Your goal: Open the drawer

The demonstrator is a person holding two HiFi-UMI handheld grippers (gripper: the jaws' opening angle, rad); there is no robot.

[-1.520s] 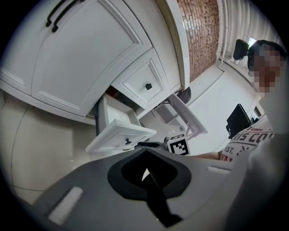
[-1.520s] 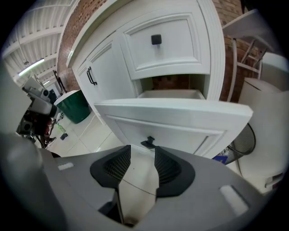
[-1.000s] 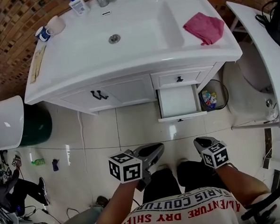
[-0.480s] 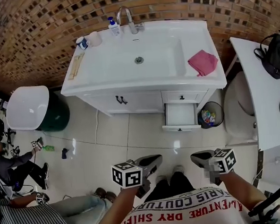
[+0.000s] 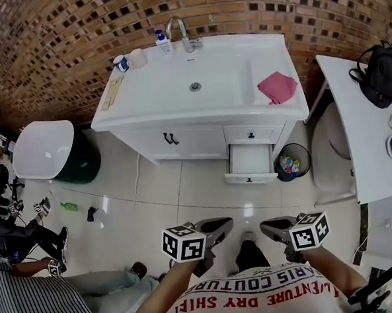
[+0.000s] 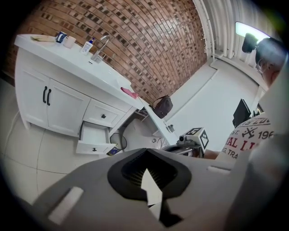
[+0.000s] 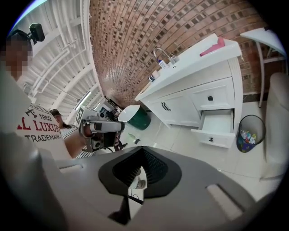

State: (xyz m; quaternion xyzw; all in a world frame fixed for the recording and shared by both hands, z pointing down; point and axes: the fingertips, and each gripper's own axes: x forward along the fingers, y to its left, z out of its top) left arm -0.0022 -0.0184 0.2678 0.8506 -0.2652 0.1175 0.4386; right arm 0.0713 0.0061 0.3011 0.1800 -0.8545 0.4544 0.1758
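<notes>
The small white lower drawer with a dark knob [image 5: 250, 162] sits under the right end of the white sink counter [image 5: 142, 96], directly beneath a closed white upper drawer [image 5: 251, 135]. It stands pulled well out of the white cabinet, with its bare inside in view and its front panel facing the person, so the task looks as good as done. A dark wire waste bin holding coloured scraps [image 5: 293, 161] stands on the pale tiled floor [image 5: 184, 186], just beside the drawer's right side. A crumpled pink cloth [image 5: 276, 87] lies near the counter's right edge, above the drawers.

Both grippers hang close to the person's body, well apart from the cabinet. The left hand-held gripper [image 5: 213, 226] has its jaws brought together, with only a sliver of light between the pads and nothing held. The right hand-held gripper [image 5: 274, 228] is likewise closed and empty.

From them the drawer lies ahead and lower down, its sliding line running straight out of the cabinet toward the person. The right one lines up more closely with it; the left is offset toward the cabinet doors
</notes>
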